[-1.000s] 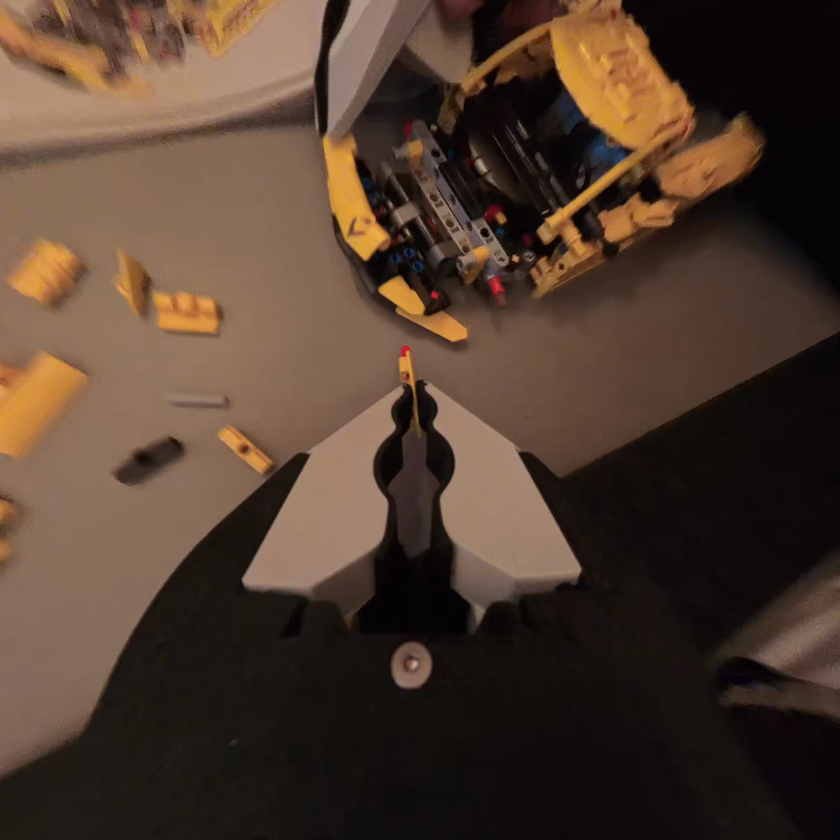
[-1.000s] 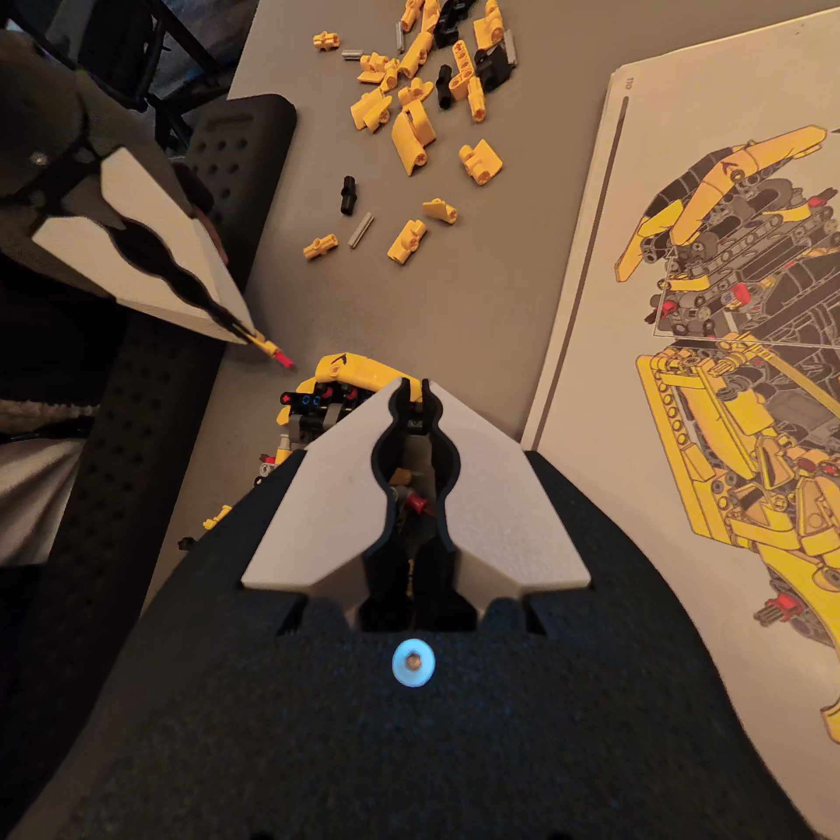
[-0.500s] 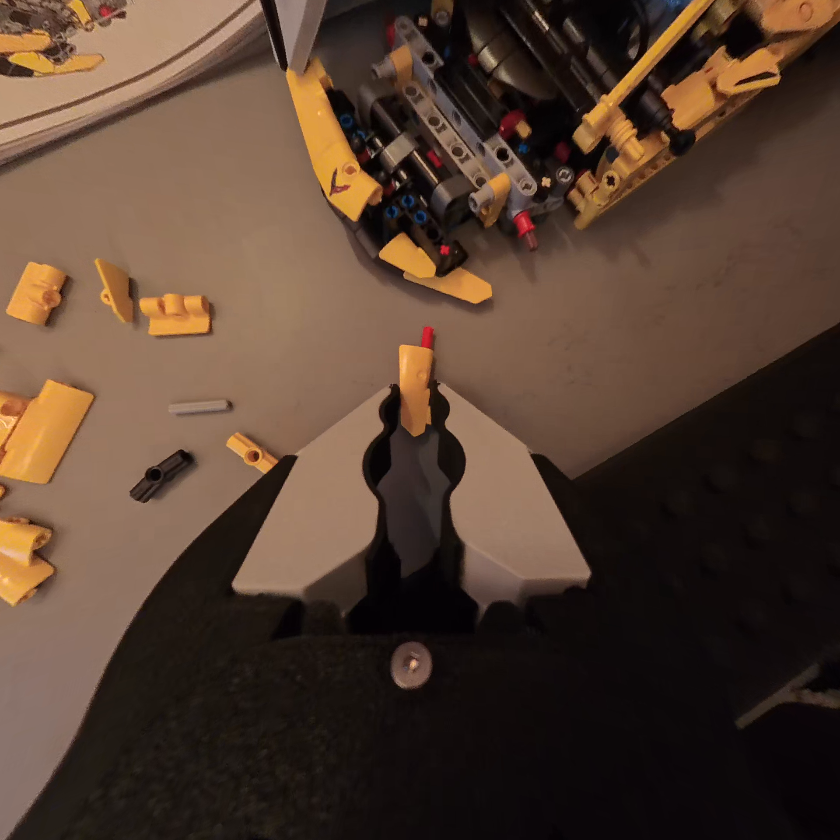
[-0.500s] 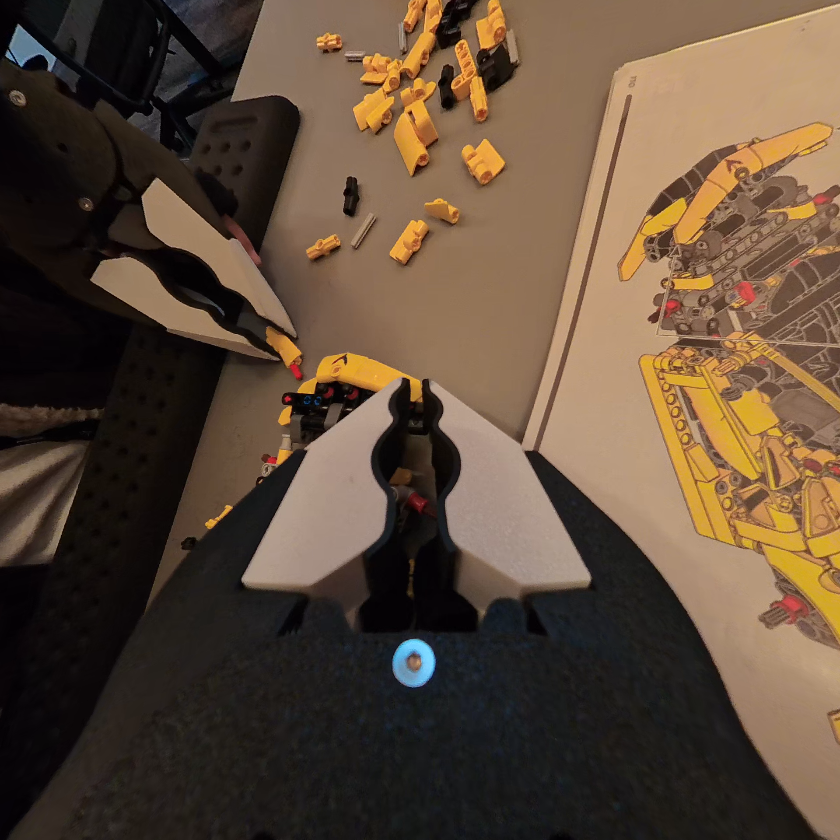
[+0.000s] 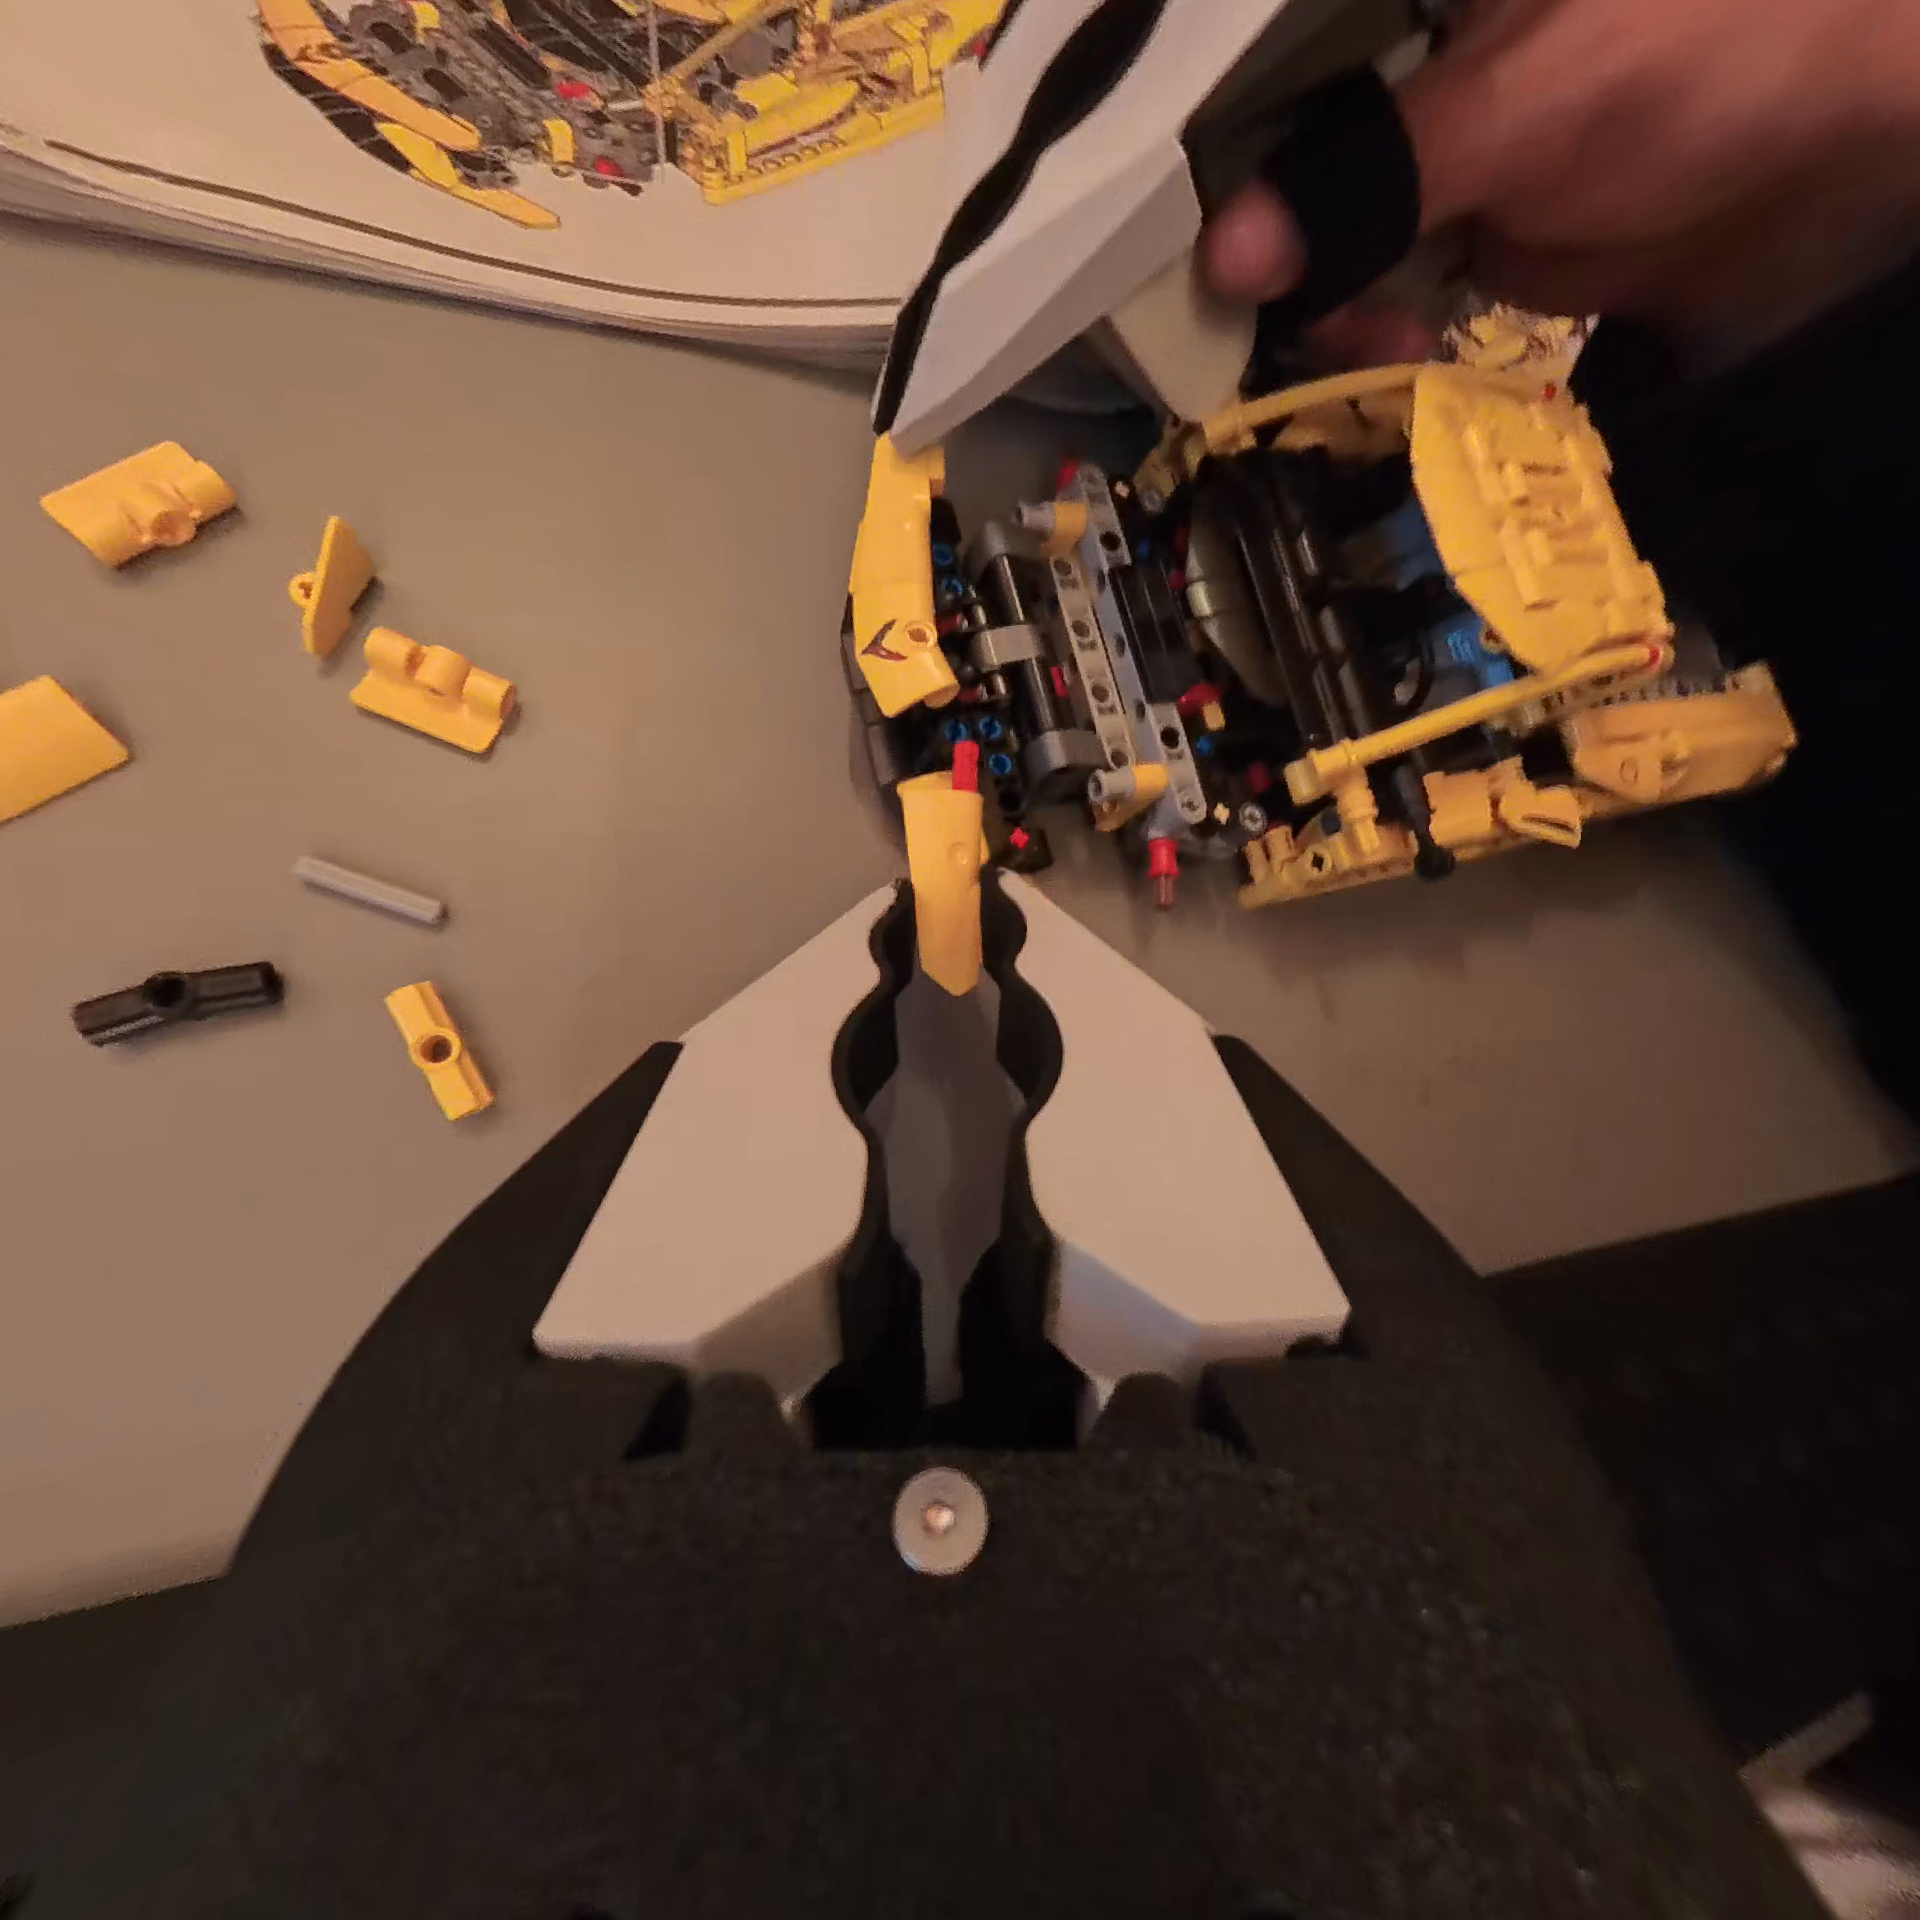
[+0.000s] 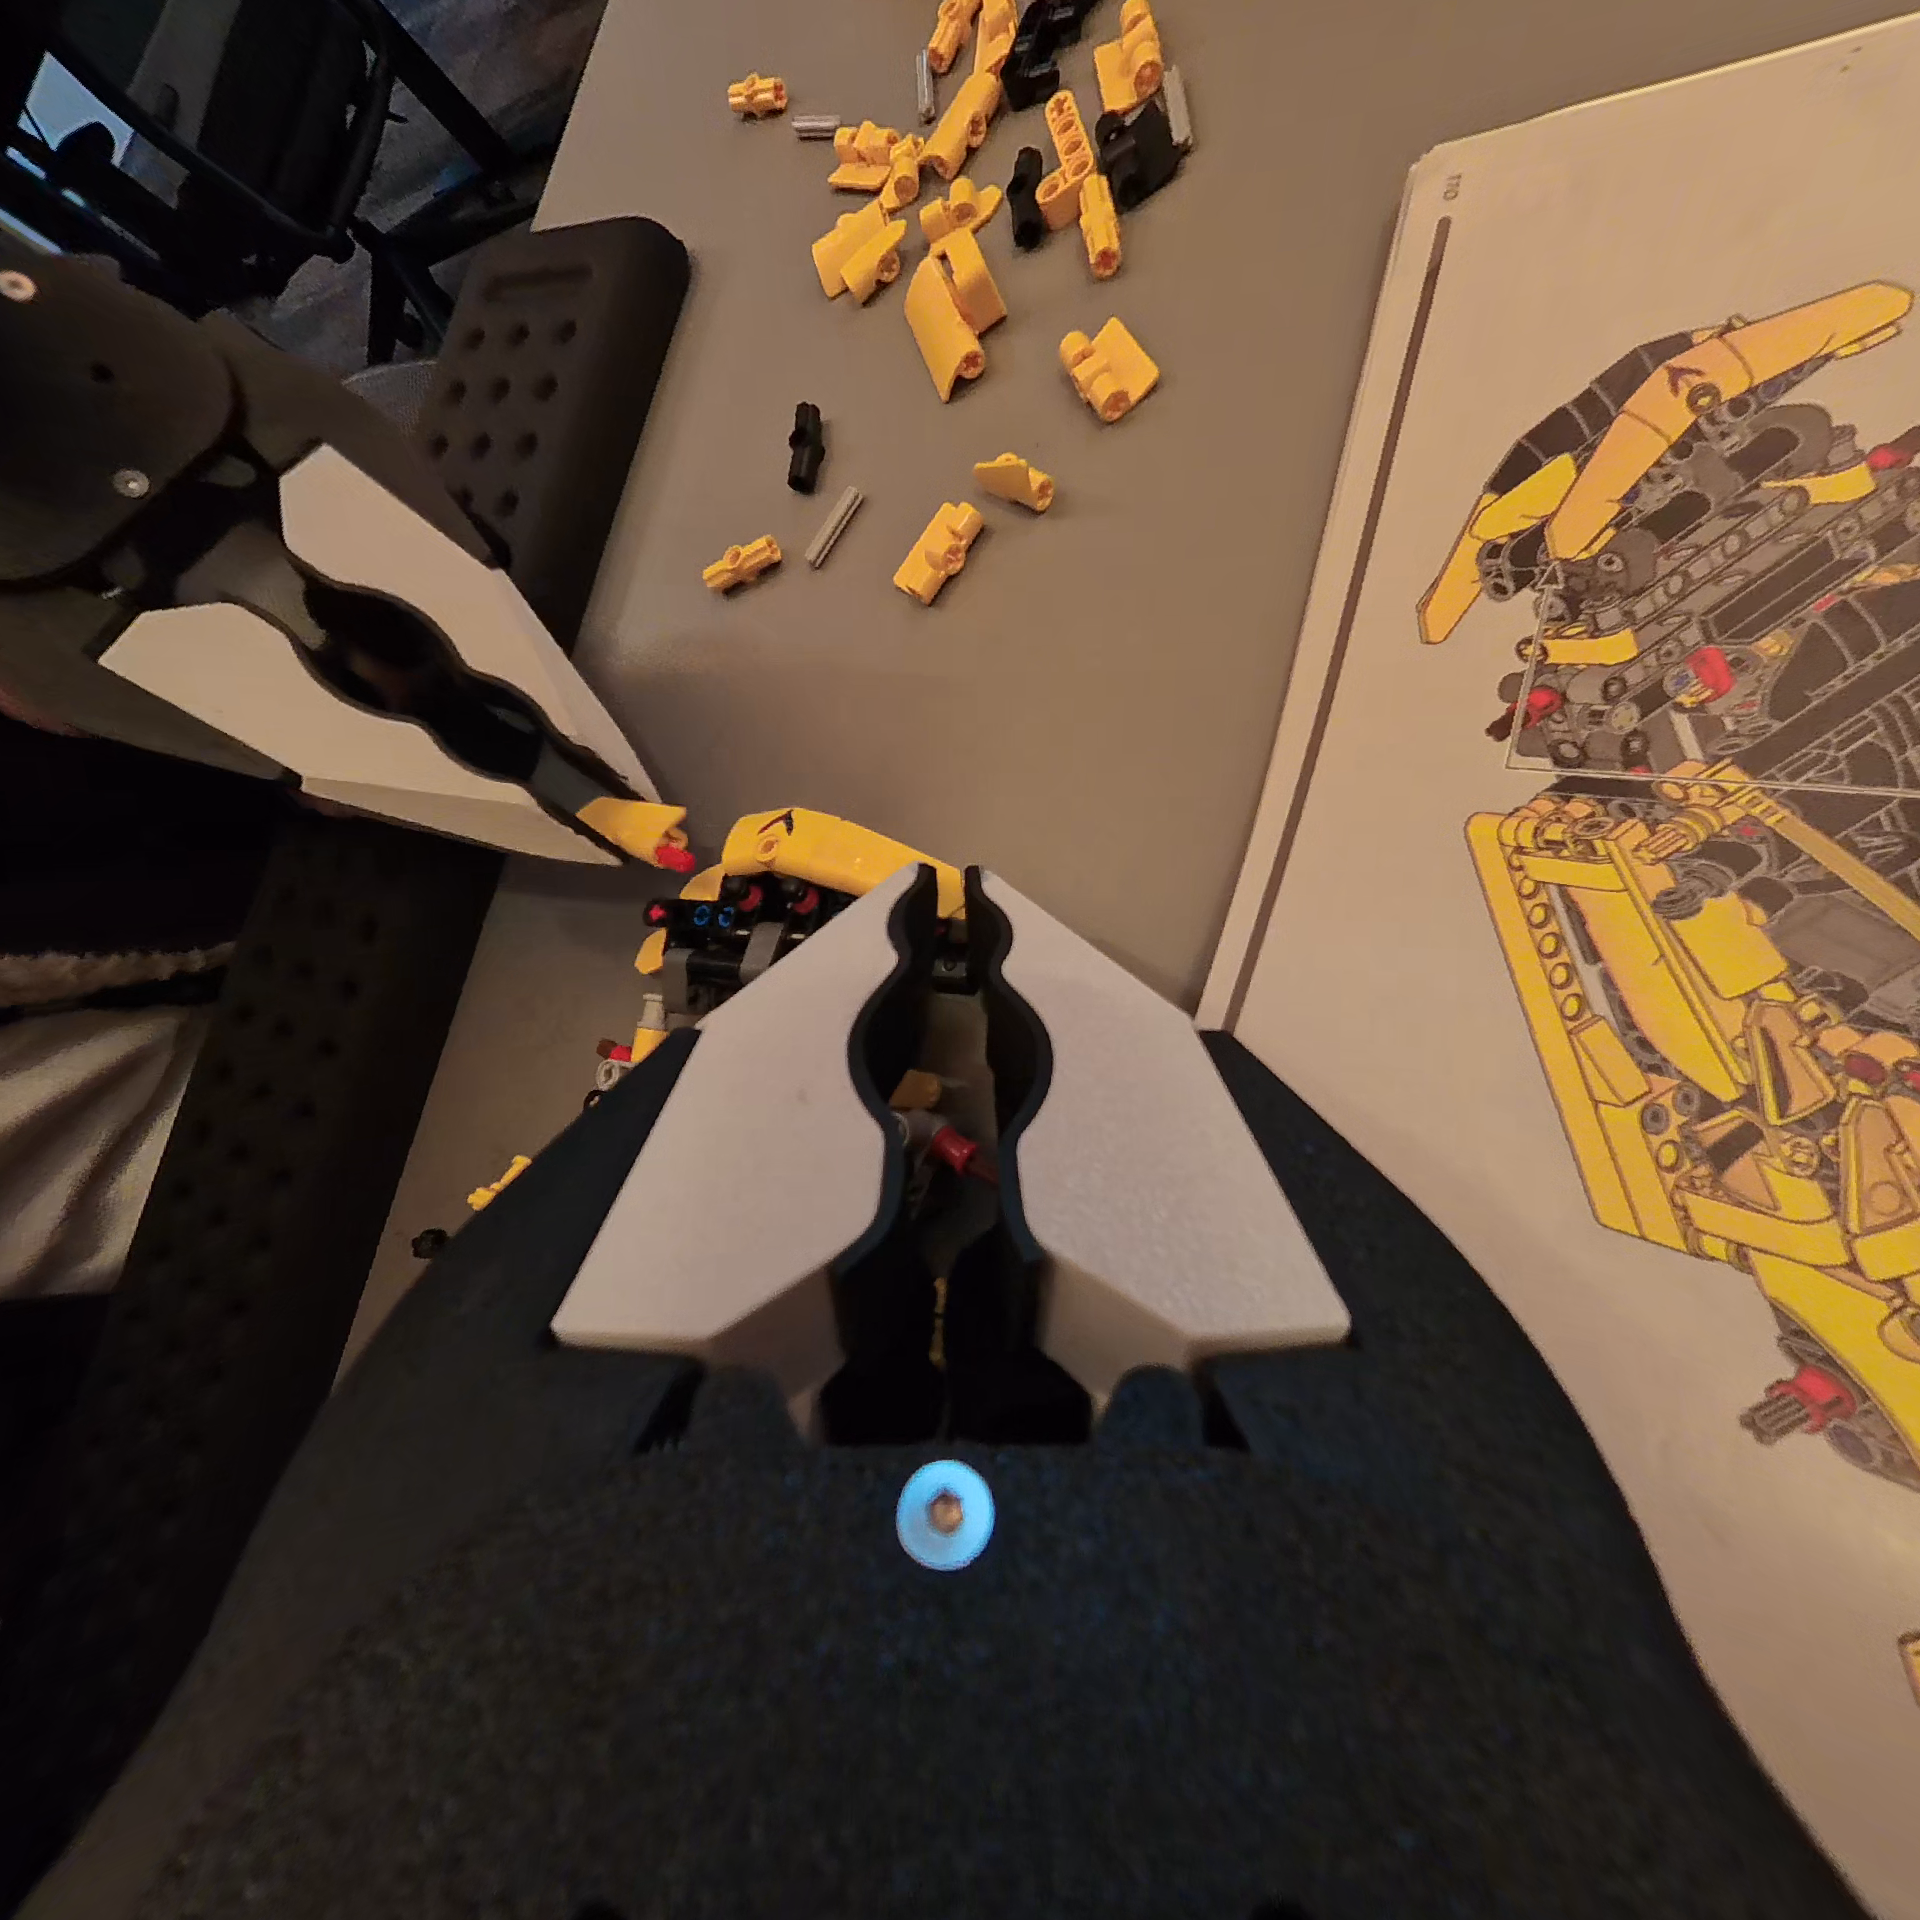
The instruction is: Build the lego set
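Table: grey top under both my grippers; everything for the build lies within easy reach.
Instruction booklet: open flat to the right of my right gripper, its page facing me, I judge so the drawing can be checked against the build.
Lego model: the half-built yellow and black vehicle sits just ahead and to the right of my left gripper, open framework turned towards it, so the pin holes are reachable.
Right gripper: nearly closed, its tips at the model's curved yellow panel; I read this as bracing the model, though I cannot tell if the panel is truly pinched.
Left gripper: clamped on a small yellow panel piece, held lengthwise so its red pin leads.
Red pin: just short of, perhaps touching, the blue connectors at the model's near edge; I judge insertion is the step in hand.
Loose parts: yellow, grey and black pieces scattered to the left of my left gripper, waiting.
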